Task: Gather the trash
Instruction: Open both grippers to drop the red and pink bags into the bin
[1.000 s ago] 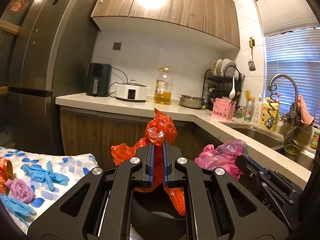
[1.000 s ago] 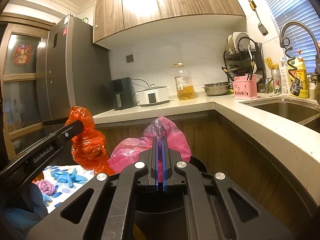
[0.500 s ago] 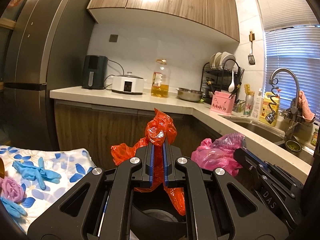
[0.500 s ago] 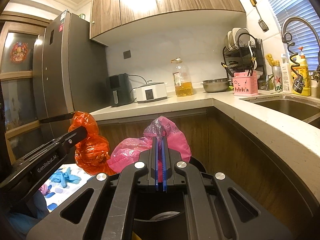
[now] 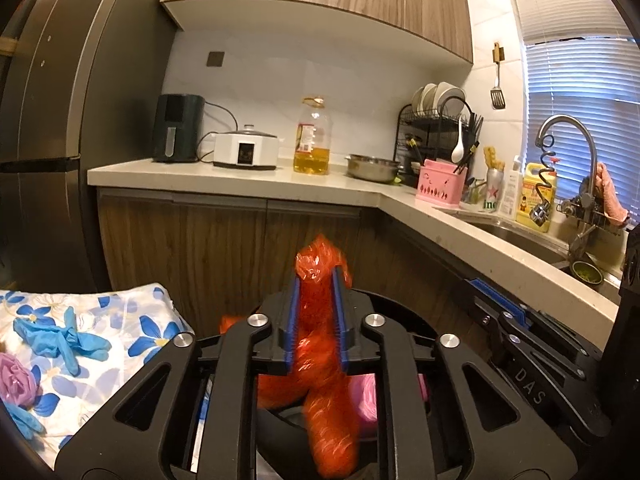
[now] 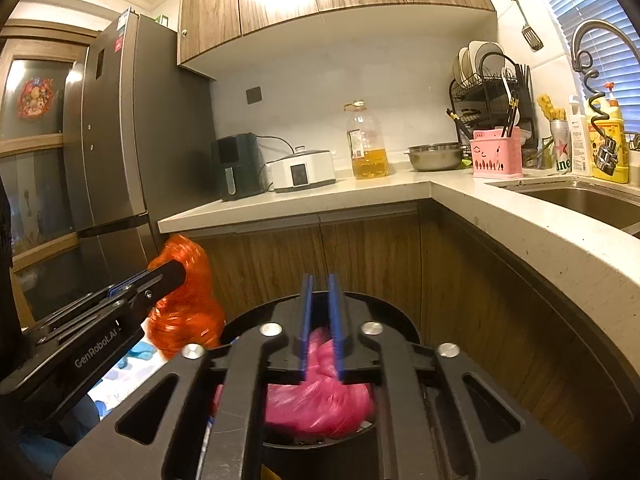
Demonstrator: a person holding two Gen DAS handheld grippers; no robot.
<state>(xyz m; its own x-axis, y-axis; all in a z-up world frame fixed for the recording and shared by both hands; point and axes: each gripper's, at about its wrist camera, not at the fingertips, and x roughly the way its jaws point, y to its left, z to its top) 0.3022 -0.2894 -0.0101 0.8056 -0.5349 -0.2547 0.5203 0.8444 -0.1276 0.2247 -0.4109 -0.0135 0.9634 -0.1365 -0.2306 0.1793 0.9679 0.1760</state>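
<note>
Over the bin [image 6: 400,316], both tongs (just opening) release bags.

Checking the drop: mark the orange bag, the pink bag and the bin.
orange bag [image 5: 316,332]: left wrist view, the neck between the blue pads.
pink bag [image 6: 320,400]: right wrist view, the crumpled body.
bin [image 6: 392,314]: right wrist view, the far black rim.

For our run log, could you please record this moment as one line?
left gripper: opening, orange bag between jaws | right gripper: opening, pink bag dropping | target: black bin
</note>
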